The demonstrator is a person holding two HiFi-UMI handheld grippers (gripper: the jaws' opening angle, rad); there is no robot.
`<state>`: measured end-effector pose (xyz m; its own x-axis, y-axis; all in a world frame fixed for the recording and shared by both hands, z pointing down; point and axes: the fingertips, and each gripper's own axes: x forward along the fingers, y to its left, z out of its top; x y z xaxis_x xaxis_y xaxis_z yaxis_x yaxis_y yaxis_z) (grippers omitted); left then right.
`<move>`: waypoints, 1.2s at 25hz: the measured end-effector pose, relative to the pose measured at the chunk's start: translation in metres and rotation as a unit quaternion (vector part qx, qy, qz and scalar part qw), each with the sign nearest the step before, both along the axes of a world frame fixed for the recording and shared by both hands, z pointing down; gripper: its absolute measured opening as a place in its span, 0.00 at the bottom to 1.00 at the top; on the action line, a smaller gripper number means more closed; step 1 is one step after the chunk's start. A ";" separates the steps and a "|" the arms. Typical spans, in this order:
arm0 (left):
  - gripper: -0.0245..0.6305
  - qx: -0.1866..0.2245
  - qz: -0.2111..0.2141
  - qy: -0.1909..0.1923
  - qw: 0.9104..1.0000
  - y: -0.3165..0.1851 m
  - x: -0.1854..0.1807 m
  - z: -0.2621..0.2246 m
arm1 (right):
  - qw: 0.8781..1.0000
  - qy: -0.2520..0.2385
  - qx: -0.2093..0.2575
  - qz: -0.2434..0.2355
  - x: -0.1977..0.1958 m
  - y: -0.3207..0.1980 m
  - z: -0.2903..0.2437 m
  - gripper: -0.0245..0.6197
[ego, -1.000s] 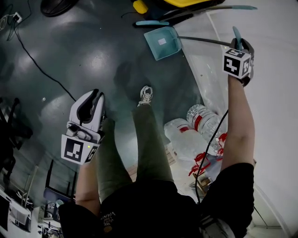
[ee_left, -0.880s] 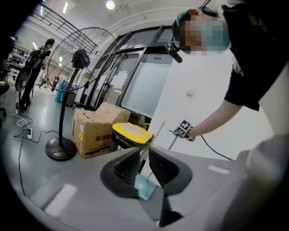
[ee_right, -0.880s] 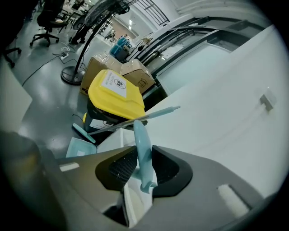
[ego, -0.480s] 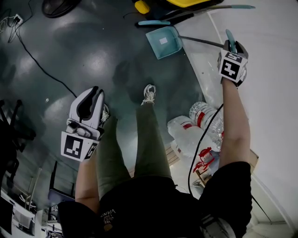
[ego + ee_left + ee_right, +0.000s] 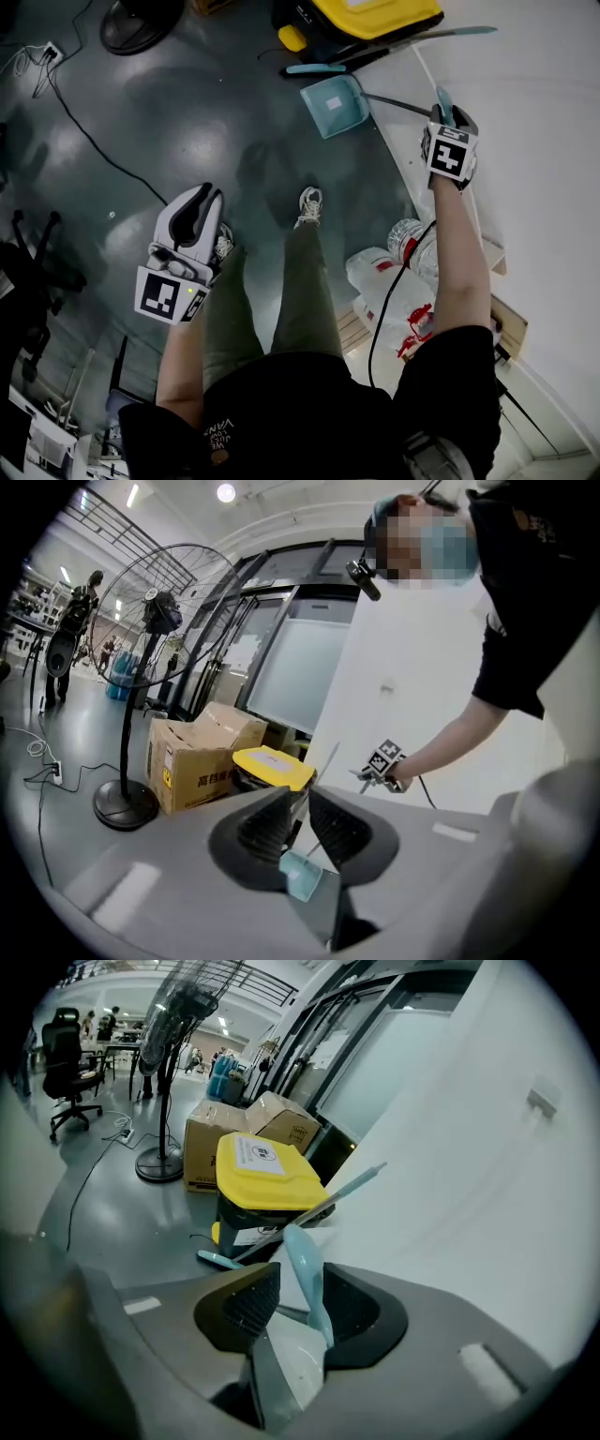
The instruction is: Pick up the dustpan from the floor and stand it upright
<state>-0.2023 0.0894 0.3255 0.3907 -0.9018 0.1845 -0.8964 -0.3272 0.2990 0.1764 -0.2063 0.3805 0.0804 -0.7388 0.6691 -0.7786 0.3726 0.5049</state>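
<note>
Your right claw (image 5: 294, 1288) has just been opening and now stands wide. The teal handle (image 5: 302, 1252) of the dustpan (image 5: 335, 105) rises between its jaws, close against the right one and clear of the left. The pan end rests on the floor below and ahead of that claw, just beside the yellow-lidded bin (image 5: 262, 1168). Your left claw (image 5: 298, 808) is empty, its jaws parted by a narrow gap, well apart from the dustpan.

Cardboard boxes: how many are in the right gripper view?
2. One cardboard box stands left of the yellow-lidded bin; the second box sits just behind it. More may be hidden behind the bin.
</note>
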 end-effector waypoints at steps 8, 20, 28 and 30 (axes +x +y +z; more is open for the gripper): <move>0.13 0.009 -0.002 -0.020 1.000 0.004 -0.018 -0.038 | 0.998 -0.061 0.015 0.016 -0.017 0.016 -0.018 0.22; 0.13 0.050 0.038 -0.034 0.997 -0.007 -0.010 -0.114 | 0.971 -0.208 0.111 0.041 -0.039 0.084 -0.116 0.04; 0.13 0.078 0.078 -0.050 0.993 -0.008 0.021 -0.159 | 0.933 -0.321 0.147 0.068 -0.046 0.167 -0.162 0.04; 0.13 0.083 0.089 -0.052 0.991 -0.004 0.029 -0.166 | 0.925 -0.341 0.149 0.074 -0.048 0.188 -0.168 0.04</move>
<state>-0.1738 0.0849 0.1591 0.5336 -0.8413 0.0867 -0.8428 -0.5204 0.1374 0.1283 -0.0185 0.2128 -0.1707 -0.9131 0.3702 -0.9853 0.1597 -0.0604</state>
